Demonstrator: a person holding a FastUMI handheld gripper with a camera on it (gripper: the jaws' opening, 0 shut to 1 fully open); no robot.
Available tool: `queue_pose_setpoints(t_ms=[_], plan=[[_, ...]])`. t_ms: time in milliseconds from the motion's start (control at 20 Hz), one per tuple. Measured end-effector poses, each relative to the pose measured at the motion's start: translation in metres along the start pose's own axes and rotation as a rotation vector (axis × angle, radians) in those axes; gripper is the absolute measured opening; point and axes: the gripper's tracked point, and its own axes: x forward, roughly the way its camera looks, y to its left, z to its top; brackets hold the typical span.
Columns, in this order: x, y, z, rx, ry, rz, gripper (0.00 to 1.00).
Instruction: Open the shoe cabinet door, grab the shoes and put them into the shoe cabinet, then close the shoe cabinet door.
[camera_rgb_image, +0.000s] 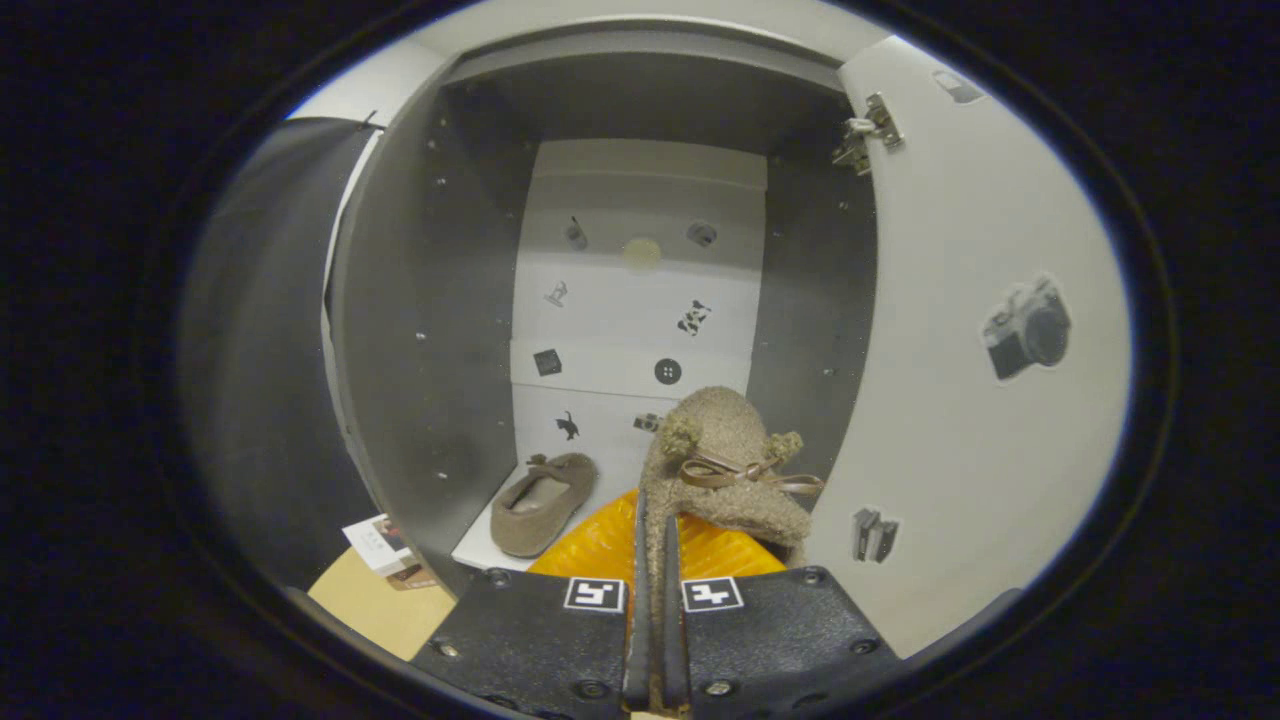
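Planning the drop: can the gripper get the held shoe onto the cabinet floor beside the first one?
Probably yes. The door is swung open, and the gripper, shut on the shoe, already faces the opening. The first shoe lies left on the cabinet floor, with room to its right.

The gripper (655, 560) fingers clamp the edge of a fuzzy brown slipper (725, 470) at lower centre. Beyond, the open shoe cabinet (430, 330) holds a second slipper (542, 502) lower left. Its white door (960, 400) stands open at right.
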Motion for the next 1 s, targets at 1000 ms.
queue_pose_setpoints(t_ms=[1000], plan=[[0.215,0.02,-0.089,0.028,0.223,-0.013,0.1]])
